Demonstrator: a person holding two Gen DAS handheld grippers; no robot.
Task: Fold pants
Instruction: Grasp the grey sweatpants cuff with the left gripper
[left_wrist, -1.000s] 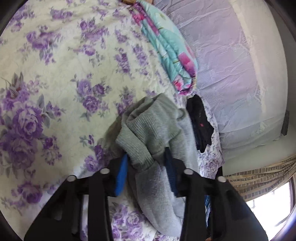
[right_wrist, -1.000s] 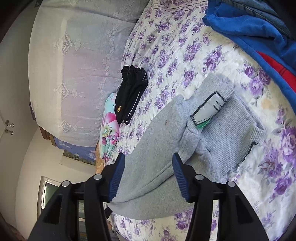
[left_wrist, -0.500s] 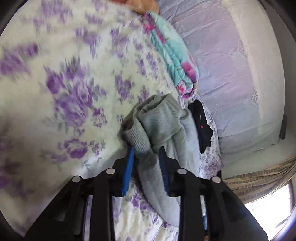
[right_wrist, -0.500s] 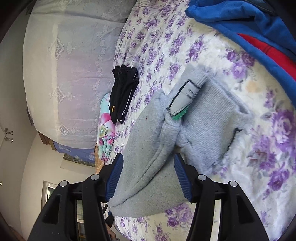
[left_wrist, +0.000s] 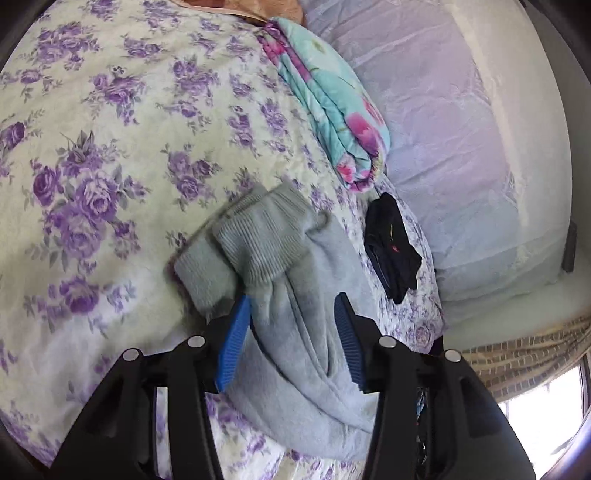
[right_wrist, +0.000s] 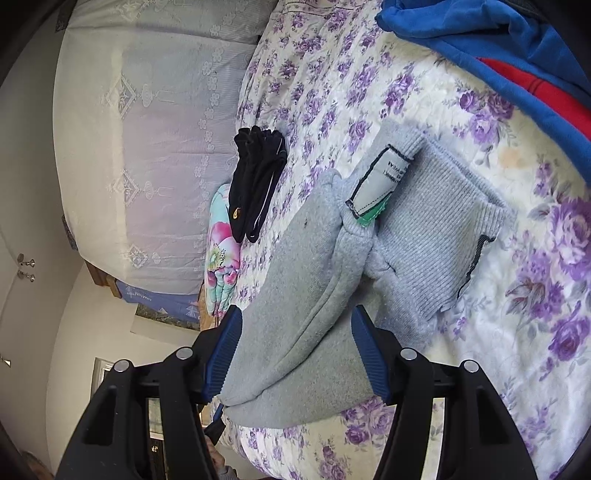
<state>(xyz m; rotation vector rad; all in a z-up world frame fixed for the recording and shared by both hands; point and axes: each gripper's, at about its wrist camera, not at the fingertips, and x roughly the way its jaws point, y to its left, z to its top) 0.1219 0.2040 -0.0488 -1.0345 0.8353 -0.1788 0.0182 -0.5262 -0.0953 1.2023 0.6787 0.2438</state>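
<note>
One grey pants lay on the floral bedsheet, its label unreadable. The left gripper and right gripper both stood wide, holding nothing.

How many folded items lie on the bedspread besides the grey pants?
2 for sure: a black garment near the bed's edge and a floral blanket beyond it; the blue clothing looks unfolded.
</note>
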